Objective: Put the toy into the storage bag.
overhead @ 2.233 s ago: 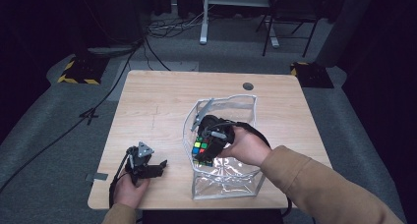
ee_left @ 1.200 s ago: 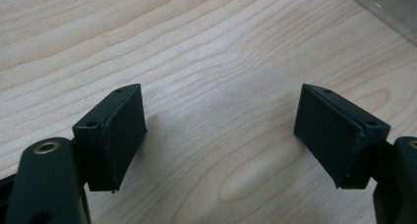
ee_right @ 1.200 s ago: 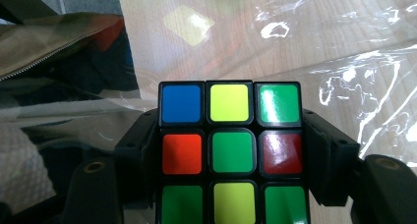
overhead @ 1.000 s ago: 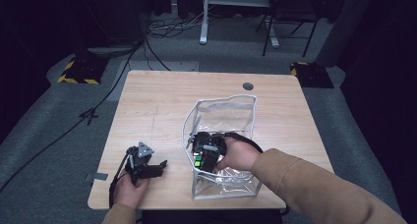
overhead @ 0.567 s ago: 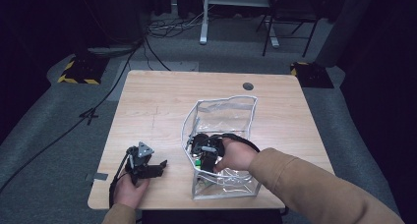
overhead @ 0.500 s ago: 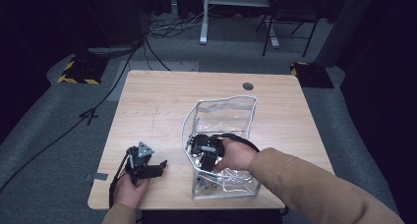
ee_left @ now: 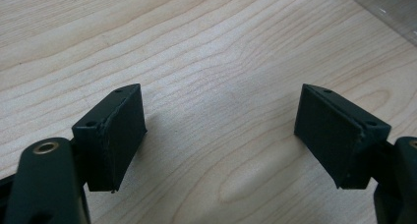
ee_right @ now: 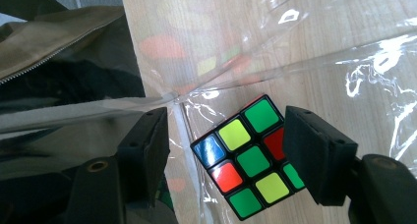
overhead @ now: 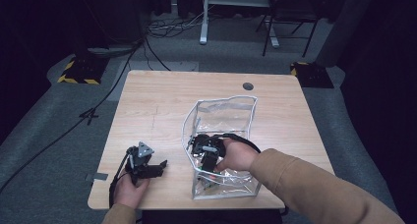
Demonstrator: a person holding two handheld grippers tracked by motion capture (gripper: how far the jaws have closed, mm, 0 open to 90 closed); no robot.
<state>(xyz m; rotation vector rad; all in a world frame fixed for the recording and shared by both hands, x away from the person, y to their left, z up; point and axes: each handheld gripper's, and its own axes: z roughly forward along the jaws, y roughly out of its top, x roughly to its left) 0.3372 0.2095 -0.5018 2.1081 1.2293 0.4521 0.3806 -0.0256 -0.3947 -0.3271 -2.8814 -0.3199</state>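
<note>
My right gripper (ee_right: 223, 157) has sunk deeper into the clear bag (overhead: 221, 111); jaws released, cube (ee_right: 246, 157) between them (left gripper (ee_left: 219, 140) spread wide over bare bench (ee_left: 206, 47)).

Pale wood-grain table (overhead: 162, 101). Clear, glossy plastic bag (overhead: 231, 113), silver-grey edging. Puzzle cube (ee_right: 248, 157): black frame; visible face green, yellow, blue, red-orange squares. Coloured reflections of squares on bag film. Black left gripper (ee_left: 221, 135), black right gripper (ee_right: 226, 155). Tan sleeve (overhead: 314, 184). Grey floor (overhead: 49, 135).
</note>
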